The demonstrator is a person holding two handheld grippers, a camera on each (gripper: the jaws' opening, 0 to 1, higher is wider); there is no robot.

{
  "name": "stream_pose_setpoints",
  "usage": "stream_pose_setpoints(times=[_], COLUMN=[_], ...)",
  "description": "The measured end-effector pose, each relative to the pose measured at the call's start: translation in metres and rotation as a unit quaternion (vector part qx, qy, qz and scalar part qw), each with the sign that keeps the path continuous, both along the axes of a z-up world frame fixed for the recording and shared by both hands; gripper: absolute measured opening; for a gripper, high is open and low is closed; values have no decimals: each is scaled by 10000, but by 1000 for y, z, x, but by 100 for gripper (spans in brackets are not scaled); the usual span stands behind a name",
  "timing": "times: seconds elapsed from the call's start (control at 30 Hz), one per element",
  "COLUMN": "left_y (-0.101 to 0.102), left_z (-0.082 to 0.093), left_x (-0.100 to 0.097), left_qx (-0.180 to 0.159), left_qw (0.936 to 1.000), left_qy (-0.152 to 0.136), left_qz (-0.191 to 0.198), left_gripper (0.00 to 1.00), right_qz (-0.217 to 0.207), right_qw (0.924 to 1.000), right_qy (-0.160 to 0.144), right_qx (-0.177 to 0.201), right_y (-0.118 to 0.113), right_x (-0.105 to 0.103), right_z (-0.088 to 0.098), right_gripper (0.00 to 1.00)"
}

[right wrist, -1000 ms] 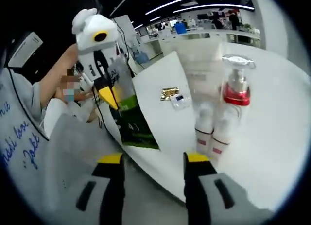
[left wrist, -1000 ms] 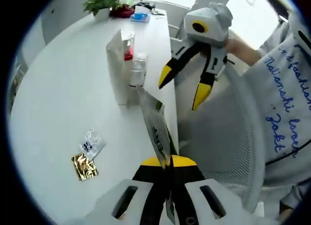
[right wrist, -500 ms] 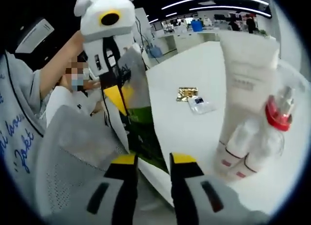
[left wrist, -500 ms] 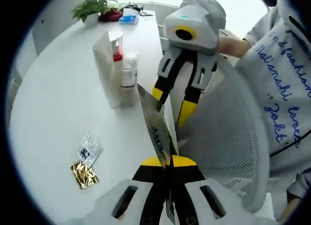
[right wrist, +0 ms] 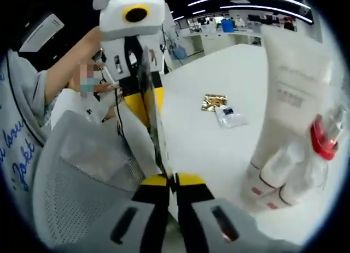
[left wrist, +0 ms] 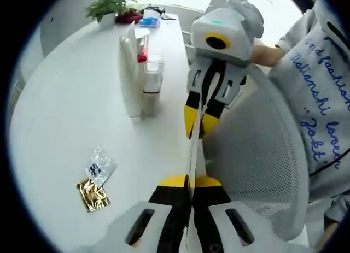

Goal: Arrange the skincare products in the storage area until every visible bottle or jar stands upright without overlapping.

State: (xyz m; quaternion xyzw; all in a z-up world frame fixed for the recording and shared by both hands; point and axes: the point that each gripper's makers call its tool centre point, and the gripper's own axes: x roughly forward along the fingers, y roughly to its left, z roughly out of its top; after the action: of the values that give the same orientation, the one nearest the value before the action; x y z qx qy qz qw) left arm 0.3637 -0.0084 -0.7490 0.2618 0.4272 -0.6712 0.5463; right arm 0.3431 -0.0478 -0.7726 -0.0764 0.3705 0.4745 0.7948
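Note:
A flat silver pouch [left wrist: 193, 154] with green print hangs edge-on off the white table's edge, held at both ends. My left gripper [left wrist: 190, 181] is shut on its near end. My right gripper [left wrist: 196, 122] enters from the upper right and is shut on the far end. In the right gripper view, the right gripper [right wrist: 171, 180] pinches the pouch [right wrist: 155, 127] and the left gripper [right wrist: 146, 104] holds it from above. On the table a tall white tube [left wrist: 129, 72], a red-collared pump bottle [left wrist: 141, 44] and two small clear bottles [left wrist: 151, 84] stand upright together.
A gold sachet [left wrist: 93, 194] and a clear sachet [left wrist: 101, 166] lie flat on the round white table [left wrist: 60, 100]. A potted plant [left wrist: 112, 3] and a blue item [left wrist: 150, 21] sit at the far end. A grey mesh chair [left wrist: 257, 154] and a person's sleeve [left wrist: 320, 89] are on the right.
My right gripper has closed in from open and shut on the pouch's free end. The pouch has turned edge-on between both grippers. The left gripper kept its hold.

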Motion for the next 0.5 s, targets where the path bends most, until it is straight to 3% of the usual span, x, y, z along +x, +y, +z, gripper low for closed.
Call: stream_pose_setpoints(times=[0.1, 0.2, 0.33, 0.4, 0.5], left_y=[-2, -11, -17, -20, -32], left_z=[-3, -1, -2, -5, 1], left_x=[5, 9, 6, 10, 15], left_qx=[-75, -411, -464, -436, -779], left_qw=[9999, 9989, 9988, 9989, 9961], left_qy=[-58, -206, -166, -175, 85], left_qz=[63, 44, -46, 4, 408], left_gripper=[0, 9, 19, 18, 14], right_qz=[-63, -110, -42, -32, -31], right_qw=[10000, 9997, 9998, 9998, 9998], right_qy=[33, 202, 189, 196, 206], right_qx=[-12, 67, -52, -64, -70], right_y=[-1, 0, 2, 4, 6], right_x=[2, 2, 3, 4, 5], right_z=[-4, -6, -9, -9, -10], right_gripper=[2, 1, 1, 1, 1])
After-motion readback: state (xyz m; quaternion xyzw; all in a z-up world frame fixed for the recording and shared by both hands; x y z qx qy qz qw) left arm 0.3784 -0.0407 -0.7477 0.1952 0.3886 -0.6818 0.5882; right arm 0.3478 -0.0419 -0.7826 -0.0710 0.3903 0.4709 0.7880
